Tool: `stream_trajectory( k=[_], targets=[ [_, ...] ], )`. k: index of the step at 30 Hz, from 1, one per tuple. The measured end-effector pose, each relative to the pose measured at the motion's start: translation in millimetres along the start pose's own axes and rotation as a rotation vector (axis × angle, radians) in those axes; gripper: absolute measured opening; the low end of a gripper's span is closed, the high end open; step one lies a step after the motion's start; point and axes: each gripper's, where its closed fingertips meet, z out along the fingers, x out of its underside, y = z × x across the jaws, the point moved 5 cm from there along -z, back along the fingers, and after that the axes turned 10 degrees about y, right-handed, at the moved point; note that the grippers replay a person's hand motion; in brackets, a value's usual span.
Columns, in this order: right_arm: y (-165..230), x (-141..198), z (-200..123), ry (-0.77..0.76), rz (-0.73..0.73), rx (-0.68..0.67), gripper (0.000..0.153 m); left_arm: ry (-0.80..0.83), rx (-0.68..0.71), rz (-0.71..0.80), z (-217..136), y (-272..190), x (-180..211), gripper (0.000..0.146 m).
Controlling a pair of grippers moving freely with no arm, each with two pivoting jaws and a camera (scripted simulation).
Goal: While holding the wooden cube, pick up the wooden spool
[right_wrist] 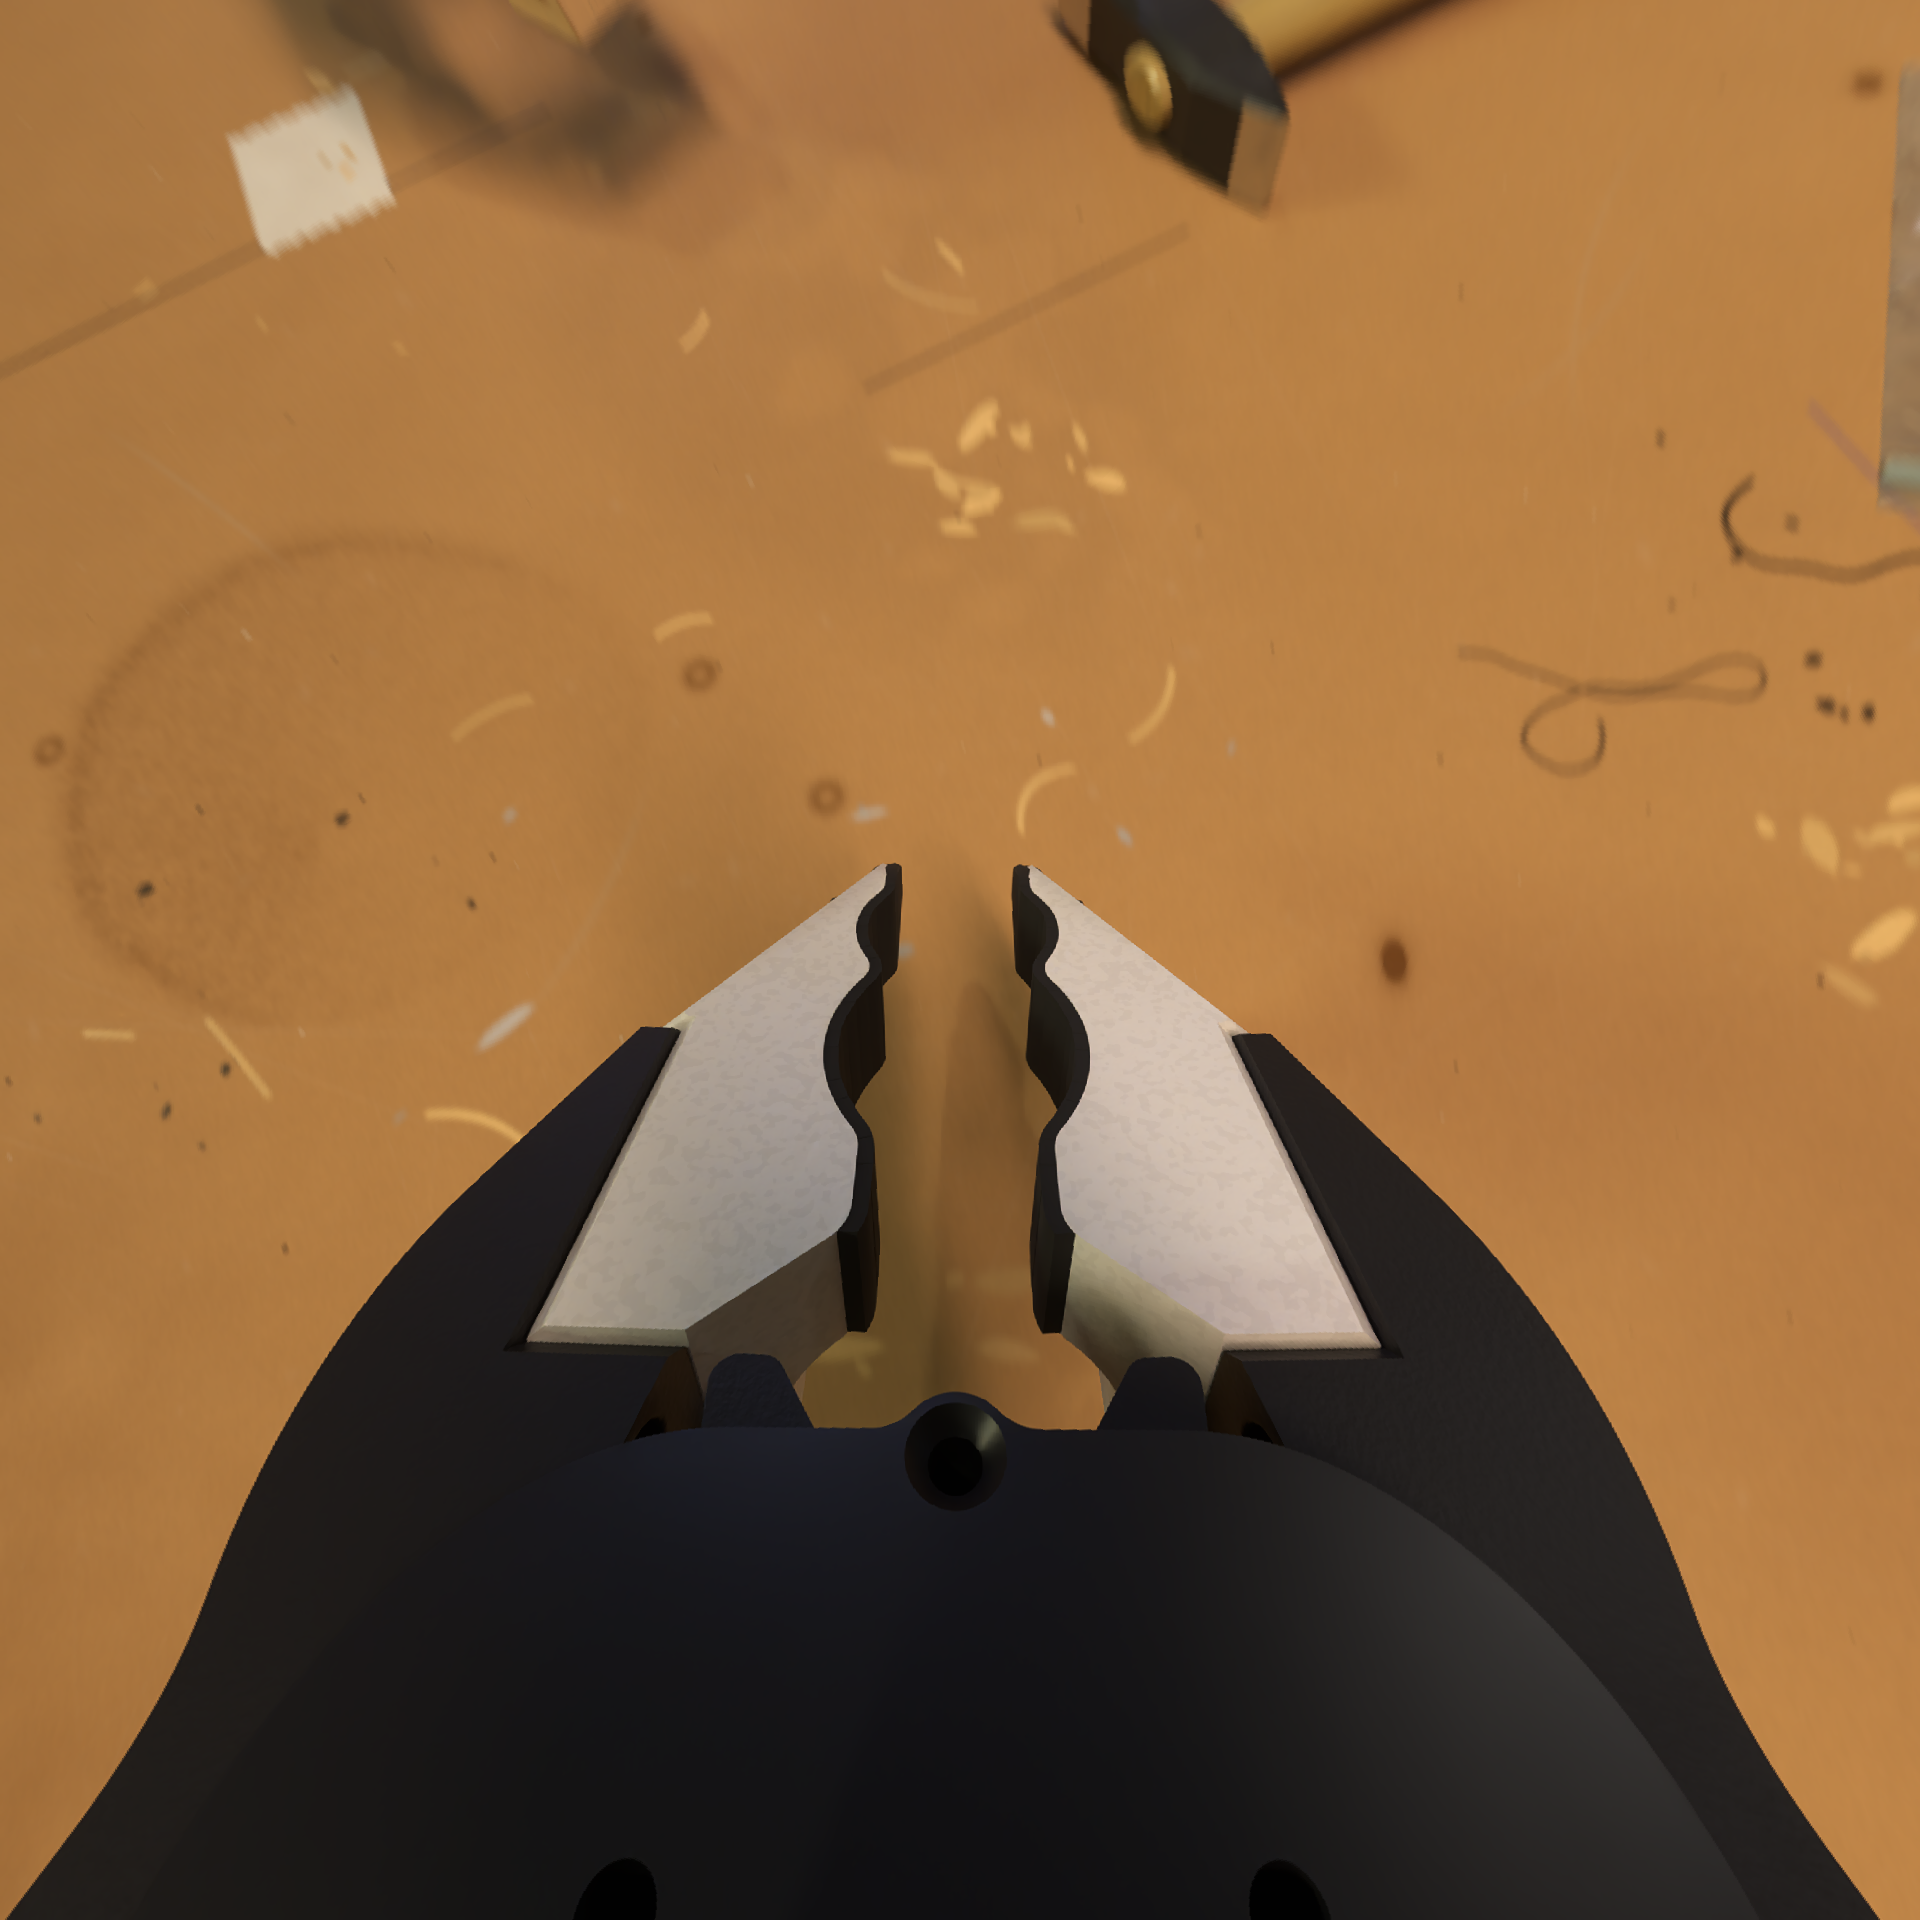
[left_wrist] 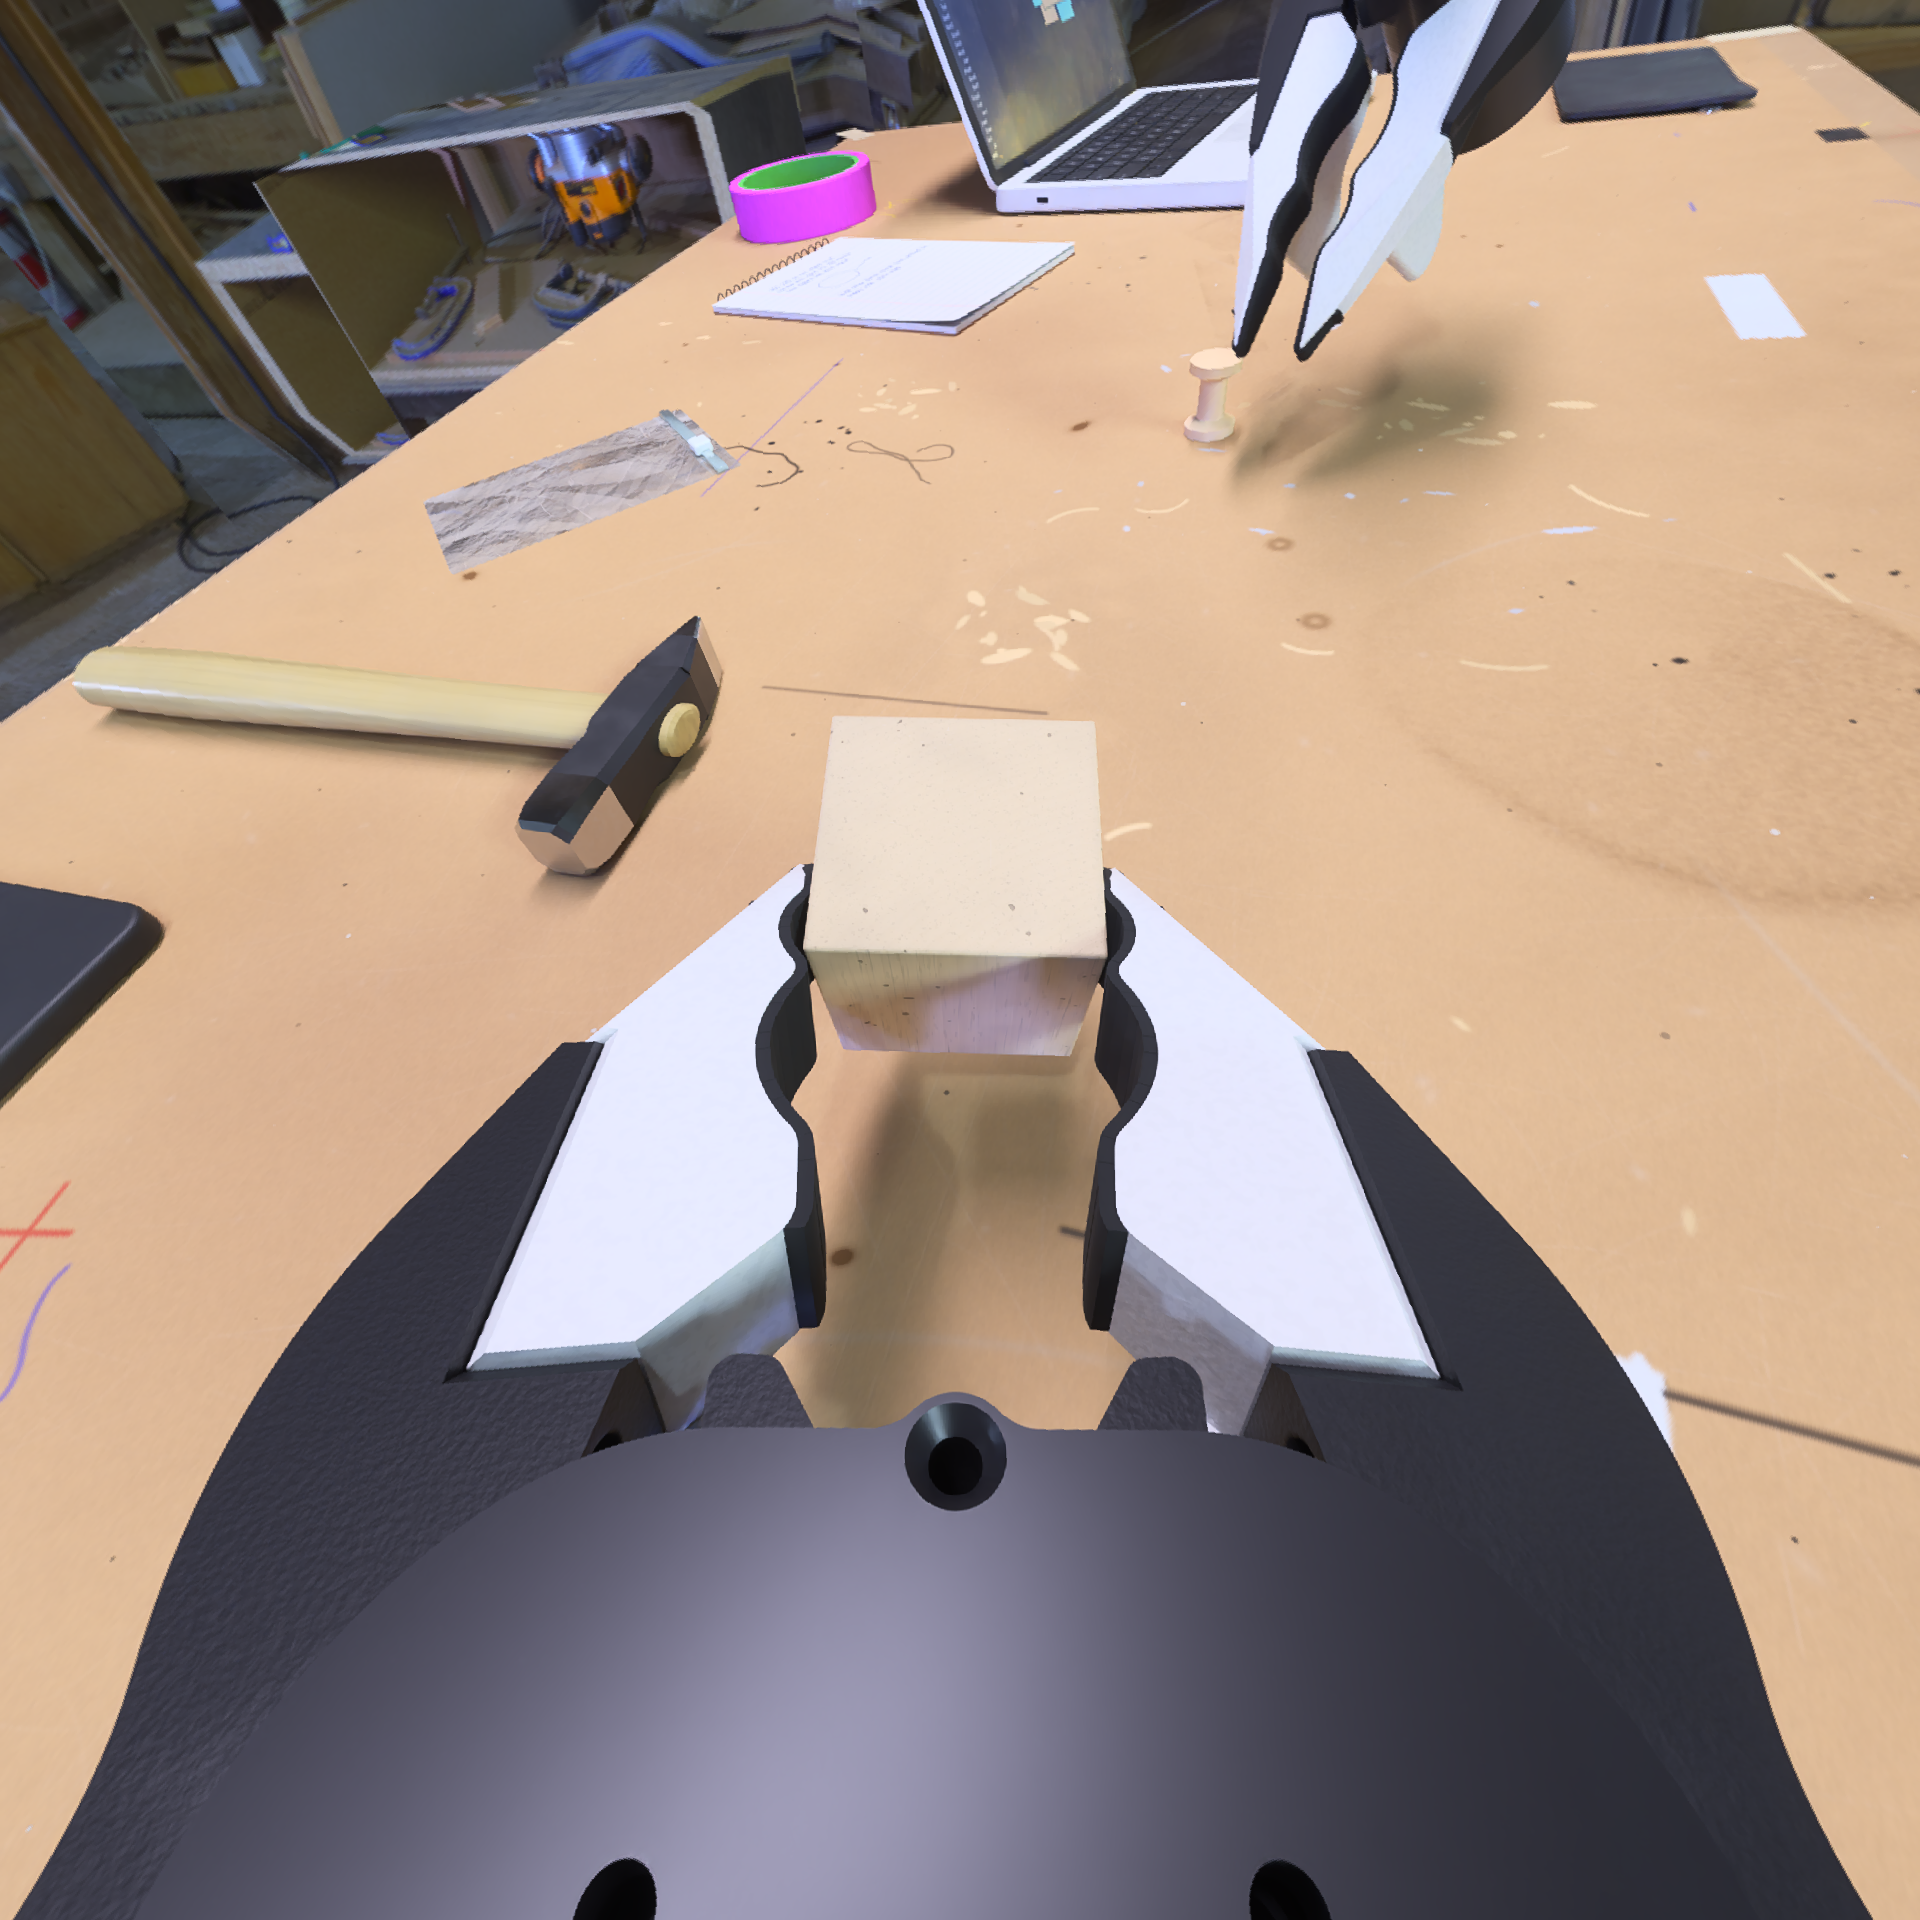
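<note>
A: Left gripper [left_wrist: 956,940] state?

B: Clamped on the wooden cube [left_wrist: 954,883], lifted clear of the workbench [left_wrist: 1351,935], frame centre of its own view. Fine as is.

A: Right gripper [left_wrist: 1276,345]?

B: Upper right of left wrist view, tips pointing down, jaws narrowly parted, nothing between them. Own view shows only bare bench ahead, hammer [right_wrist: 1195,94] at the top edge.

A: Wooden spool [left_wrist: 1211,397]?

B: Standing upright, long axis vertical, just below and slightly left of the right tips; one tip [left_wrist: 1243,348] looks about level with its top flange. Contact: can't tell. Not visible in right wrist view.

A: So?

B: My read: the right is far nearer. It needs to shift left in frame to straddle the spool, then descend.
</note>
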Motion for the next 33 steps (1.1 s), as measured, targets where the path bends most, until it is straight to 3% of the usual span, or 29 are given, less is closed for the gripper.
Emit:
stream_trajectory(
  k=[3,7,10,13,17,22,27,30,33],
  targets=[
    [10,-35,0,-0.138,-0.035,-0.021,0.021,-0.001,0.001,0.003,0,0,0,0.052],
    [29,-109,-6,-0.339,-0.151,0.023,0.015,-0.001,0.003,-0.002,0,0,0,0.052],
    [35,-151,5,-0.292,-0.248,0.097,0.012,-0.002,0.000,0.004,0,0,0,0.052],
    [46,-182,12,-0.295,-0.322,0.054,0.008,-0.003,-0.004,0.019,0,-1,0,0.052],
    [55,-203,12,-0.246,-0.433,0.097,0.000,0.000,0.002,0.022,-3,-1,3,0.052],
    [65,-204,7,-0.183,-0.524,0.061,0.000,0.002,0.009,0.066,-3,-6,3,0.052],
    [64,-188,-1,-0.194,-0.501,0.043,0.007,0.031,-0.002,0.131,0,-13,5,0.052],
    [40,-158,-18,-0.156,-0.431,0.120,0.009,0.037,-0.030,0.194,0,-19,5,0.052],
    [2,-99,-26,0.034,-0.334,0.192,0.015,0.038,-0.030,0.195,0,-20,5,0.052]
  ],
)
